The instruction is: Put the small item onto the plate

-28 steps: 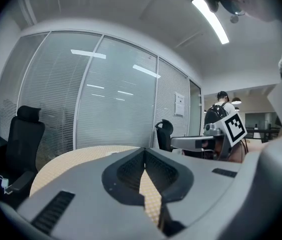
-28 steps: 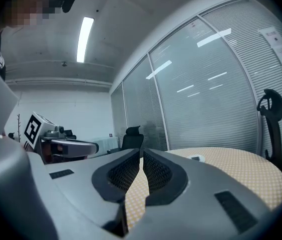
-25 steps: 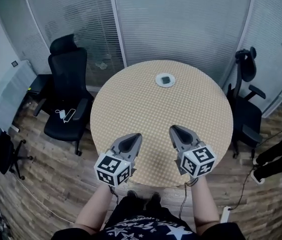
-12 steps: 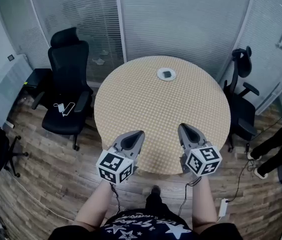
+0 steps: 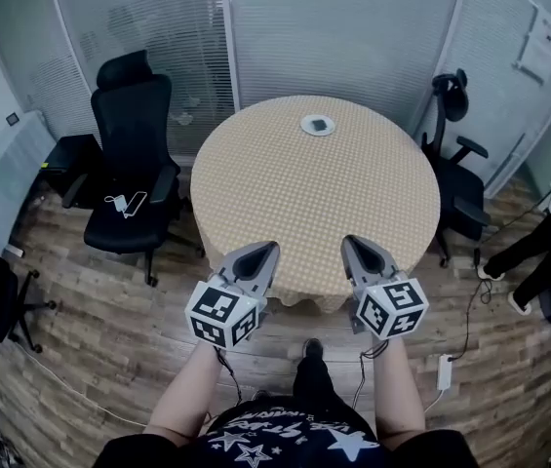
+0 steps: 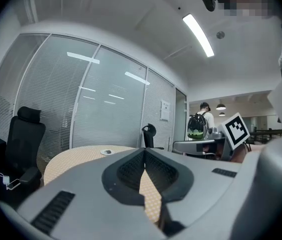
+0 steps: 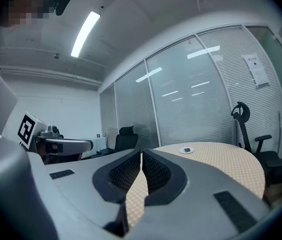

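Observation:
A white plate [image 5: 310,129] sits at the far side of the round checked table [image 5: 295,203], and a small dark item [image 5: 320,124] lies in its middle. My left gripper [image 5: 266,248] and right gripper [image 5: 347,242] hover side by side at the table's near edge, far from the plate. Both are shut with nothing between the jaws. The plate [image 6: 107,152] shows small and distant beyond my left gripper [image 6: 144,151] in the left gripper view. In the right gripper view the plate [image 7: 186,150] lies well past my right gripper [image 7: 141,152].
A black office chair [image 5: 134,154] stands left of the table and another chair [image 5: 455,164] to its right. Glass walls with blinds close the back. A seated person's legs [image 5: 529,261] show at the right edge. A power strip [image 5: 442,370] lies on the wood floor.
Both grippers have drawn back from over the table's near part to its near edge. The table and plate now sit farther away in the head view.

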A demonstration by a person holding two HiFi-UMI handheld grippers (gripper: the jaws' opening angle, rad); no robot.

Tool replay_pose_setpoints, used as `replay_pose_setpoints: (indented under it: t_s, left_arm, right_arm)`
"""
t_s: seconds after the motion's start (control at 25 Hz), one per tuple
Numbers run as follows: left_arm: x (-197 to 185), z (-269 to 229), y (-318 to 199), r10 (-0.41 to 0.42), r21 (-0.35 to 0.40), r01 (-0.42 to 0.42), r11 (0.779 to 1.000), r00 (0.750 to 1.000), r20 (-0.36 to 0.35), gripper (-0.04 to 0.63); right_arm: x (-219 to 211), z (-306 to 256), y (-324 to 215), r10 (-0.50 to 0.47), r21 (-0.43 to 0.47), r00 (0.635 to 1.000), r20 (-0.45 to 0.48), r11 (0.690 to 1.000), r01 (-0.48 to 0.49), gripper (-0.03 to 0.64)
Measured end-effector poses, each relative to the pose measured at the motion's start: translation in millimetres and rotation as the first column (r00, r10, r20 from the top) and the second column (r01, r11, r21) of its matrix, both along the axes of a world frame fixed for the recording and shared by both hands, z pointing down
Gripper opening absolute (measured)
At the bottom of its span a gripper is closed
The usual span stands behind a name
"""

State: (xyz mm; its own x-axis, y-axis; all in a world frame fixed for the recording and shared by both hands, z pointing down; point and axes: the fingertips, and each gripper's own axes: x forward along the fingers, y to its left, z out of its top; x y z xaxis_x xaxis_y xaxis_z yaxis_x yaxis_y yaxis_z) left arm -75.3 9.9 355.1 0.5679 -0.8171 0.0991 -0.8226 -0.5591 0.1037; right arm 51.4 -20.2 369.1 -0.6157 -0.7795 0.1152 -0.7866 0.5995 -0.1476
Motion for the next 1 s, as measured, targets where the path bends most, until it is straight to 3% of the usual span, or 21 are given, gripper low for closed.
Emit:
replay_pose_setpoints:
  t_s: [0.56,1.0]
  left_arm:
    - [-7.0,24.2,102.5,0.081,-0.035,-0.081,0.996,0.997,0.008,0.006]
    - [4.6,41.9,119.5,0.117,-0.066,-0.117,0.991,0.993,0.003,0.006]
  right_arm:
    - [-15.7,31.9,128.1,0.047,-0.056,0.999,-0.018,0.997,-0.048,0.028]
    - [-8.1,41.7,151.1,0.074,-0.055,0.996,-0.048,0.996,-0.077,0.026]
